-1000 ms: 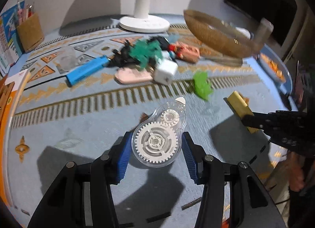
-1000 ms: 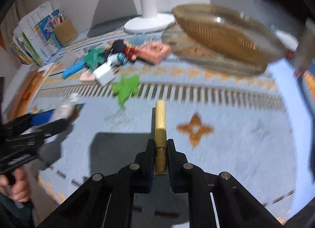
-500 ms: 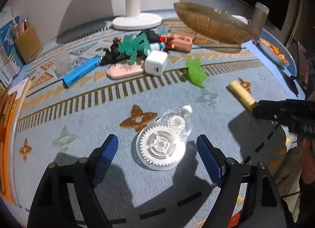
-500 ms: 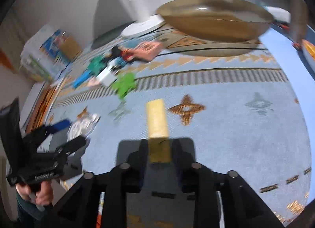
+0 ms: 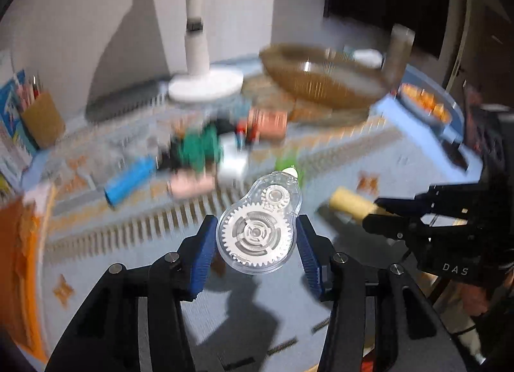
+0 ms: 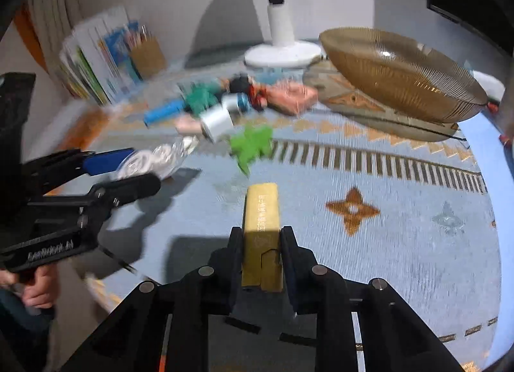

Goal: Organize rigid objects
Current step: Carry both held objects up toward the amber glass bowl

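My left gripper (image 5: 255, 243) is shut on a clear correction-tape dispenser (image 5: 260, 227) with white gears, held above the blue mat. It also shows in the right wrist view (image 6: 154, 159). My right gripper (image 6: 261, 243) is shut on a yellow rectangular block (image 6: 261, 211), lifted off the mat; the block also shows in the left wrist view (image 5: 351, 206). A brown wicker basket (image 6: 398, 76) stands at the back right. A pile of small objects lies mid-table: blue tube (image 6: 163, 111), green pieces (image 6: 252, 145), white cube (image 6: 217, 122), pink box (image 6: 290, 98).
A white lamp base (image 6: 282, 53) stands at the back. A pen holder (image 6: 147, 57) and stacked books (image 6: 93, 66) are at the back left. A dish of orange pieces (image 5: 424, 108) sits at the far right edge.
Half a second ago my left gripper was open around the tape dispenser lying on the mat; it has shut on it and lifted it. The right gripper still holds the yellow block.
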Available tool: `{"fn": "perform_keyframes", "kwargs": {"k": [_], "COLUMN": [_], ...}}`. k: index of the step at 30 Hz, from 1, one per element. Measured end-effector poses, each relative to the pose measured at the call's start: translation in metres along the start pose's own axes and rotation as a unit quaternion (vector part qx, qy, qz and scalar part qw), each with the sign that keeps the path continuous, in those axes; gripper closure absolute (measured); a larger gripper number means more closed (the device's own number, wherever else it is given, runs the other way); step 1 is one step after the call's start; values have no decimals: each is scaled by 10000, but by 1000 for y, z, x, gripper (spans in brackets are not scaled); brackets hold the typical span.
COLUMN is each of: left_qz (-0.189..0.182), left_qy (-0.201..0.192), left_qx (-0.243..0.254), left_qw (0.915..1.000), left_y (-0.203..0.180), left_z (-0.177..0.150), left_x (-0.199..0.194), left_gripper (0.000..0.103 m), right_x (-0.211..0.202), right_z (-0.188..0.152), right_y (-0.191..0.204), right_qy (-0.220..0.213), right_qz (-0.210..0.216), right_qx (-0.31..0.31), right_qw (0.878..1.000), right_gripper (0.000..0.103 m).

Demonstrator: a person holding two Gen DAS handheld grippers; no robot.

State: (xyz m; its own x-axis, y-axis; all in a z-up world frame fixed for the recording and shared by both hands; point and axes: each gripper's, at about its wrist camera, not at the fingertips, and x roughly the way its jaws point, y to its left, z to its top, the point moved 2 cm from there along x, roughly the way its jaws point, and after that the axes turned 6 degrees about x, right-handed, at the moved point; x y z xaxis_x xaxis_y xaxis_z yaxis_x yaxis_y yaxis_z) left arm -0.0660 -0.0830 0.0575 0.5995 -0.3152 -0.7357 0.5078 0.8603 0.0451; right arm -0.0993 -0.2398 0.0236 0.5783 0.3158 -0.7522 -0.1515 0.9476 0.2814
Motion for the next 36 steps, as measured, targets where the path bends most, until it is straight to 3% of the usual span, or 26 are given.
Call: {"fn": "perform_keyframes", "kwargs": {"k": [2, 5, 9, 13, 15, 17, 19, 21, 23, 26, 29, 31, 33, 36], "left_qz": [-30, -73, -213, -458, -510, -508, -537, -733, -773, -702, -623, -466, -401, -236], "left_qy": [-241, -584, -768, -645, -578, -492, -454, -362, -253, -149, -209, -291, -367, -582], "left_qx": [100, 243, 214, -27, -31, 63, 170, 226, 284, 287, 314, 317, 182, -174], "left_qw": [9997, 9980, 9966, 9969, 9970, 9975, 9974, 9964, 9963, 9970, 9973, 9980, 9984, 9979], "left_y": [1, -3, -6, -6, -7, -10, -16, -24, -31, -38, -36, -28, -15, 11], "left_z": [28, 76, 125, 146, 139, 123, 110, 101, 99, 96, 94, 96, 101, 115], "left_x": [-14, -26, -18, 6, 12, 18, 23, 28, 32, 32, 19, 9, 1, -7], "left_gripper": [57, 57, 57, 57, 57, 57, 57, 57, 57, 57, 56, 56, 56, 56], "right_x": [-27, -67, -84, -83, -84, -89, -96, -97, -91, -78, -67, -58, -53, -42], "right_z": [21, 57, 93, 111, 98, 61, 23, -12, -40, -55, -57, -55, -55, -49], "right_y": [-9, -29, -59, -80, -86, -108, -130, -148, -157, -156, -138, -125, -113, -96], "right_qy": [-359, -903, -1171, -1145, -940, -677, -492, -245, 44, 196, 216, 268, 266, 362], "right_qz": [97, -147, -338, -429, -473, -653, -976, -1072, -947, -644, -959, -1442, -1686, -1473], "right_qx": [103, 235, 429, 427, 223, 259, 472, 764, 1052, 1214, 818, 347, -52, -163], "right_qw": [9993, 9955, 9916, 9916, 9942, 9952, 9929, 9910, 9899, 9903, 9918, 9886, 9853, 9883], "right_gripper": [92, 92, 92, 92, 91, 85, 73, 48, 48, 48, 48, 59, 79, 79]}}
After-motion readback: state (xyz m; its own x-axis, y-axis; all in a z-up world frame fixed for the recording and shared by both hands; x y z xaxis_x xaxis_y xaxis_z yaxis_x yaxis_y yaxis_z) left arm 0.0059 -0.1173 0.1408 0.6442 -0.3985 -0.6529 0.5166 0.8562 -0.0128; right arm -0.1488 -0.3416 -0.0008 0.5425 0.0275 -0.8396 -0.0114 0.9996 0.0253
